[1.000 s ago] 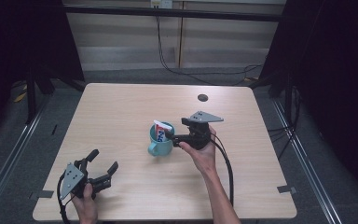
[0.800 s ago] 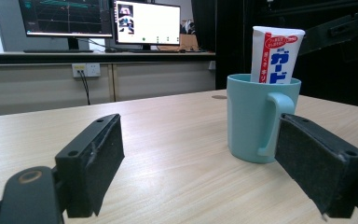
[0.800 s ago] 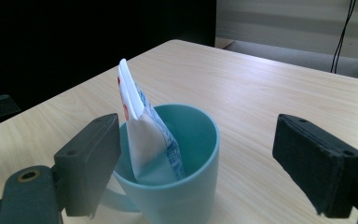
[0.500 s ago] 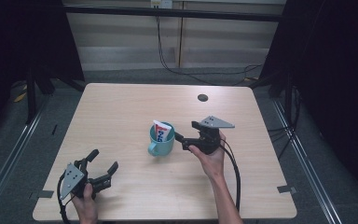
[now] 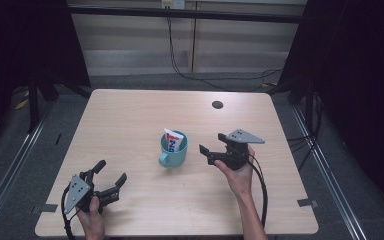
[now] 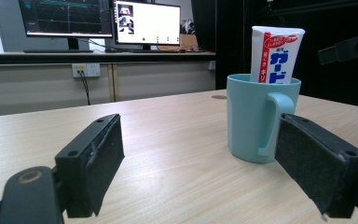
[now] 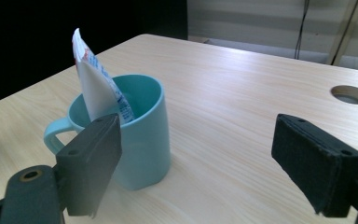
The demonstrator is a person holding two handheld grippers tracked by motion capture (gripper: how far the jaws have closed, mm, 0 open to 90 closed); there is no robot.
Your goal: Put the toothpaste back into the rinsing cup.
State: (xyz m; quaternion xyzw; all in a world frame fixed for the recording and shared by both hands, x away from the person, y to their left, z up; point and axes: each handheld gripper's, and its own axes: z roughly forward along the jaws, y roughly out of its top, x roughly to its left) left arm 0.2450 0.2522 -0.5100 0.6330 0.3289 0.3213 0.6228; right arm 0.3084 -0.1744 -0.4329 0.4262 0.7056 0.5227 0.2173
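High view: a light wooden table [image 5: 130,115] is seen from above. At the centre of the frame stands a teal ceramic mug [image 5: 173,149] with its handle turned toward the lower left; a white toothpaste tube with red and blue lettering [image 5: 172,140] is held upright inside it. Just right of the mug, the right gripper [image 5: 206,152] is held in a hand [image 5: 239,175], its jaws spread, empty and pointed toward the mug but apart from it. In the lower left of the frame, the left gripper [image 5: 111,176] is held low over the table, well apart from the mug, its jaws likewise spread and empty. A round cable hole [image 5: 217,104] is seen in the table's upper right.

Left gripper view: the spread jaws rise at lower left and lower right. The mug [image 6: 256,116] is seen right of centre, its handle partly covered by the right-hand jaw; the tube [image 6: 274,55] stands out of its rim. Two lit monitors [image 6: 100,18] are set on a ledge at upper left.

Right gripper view: the mug [image 7: 130,128] is placed at centre left, partly behind the left-hand jaw, with the tube [image 7: 98,77] leaning in it. Nothing is gripped between the spread jaws.
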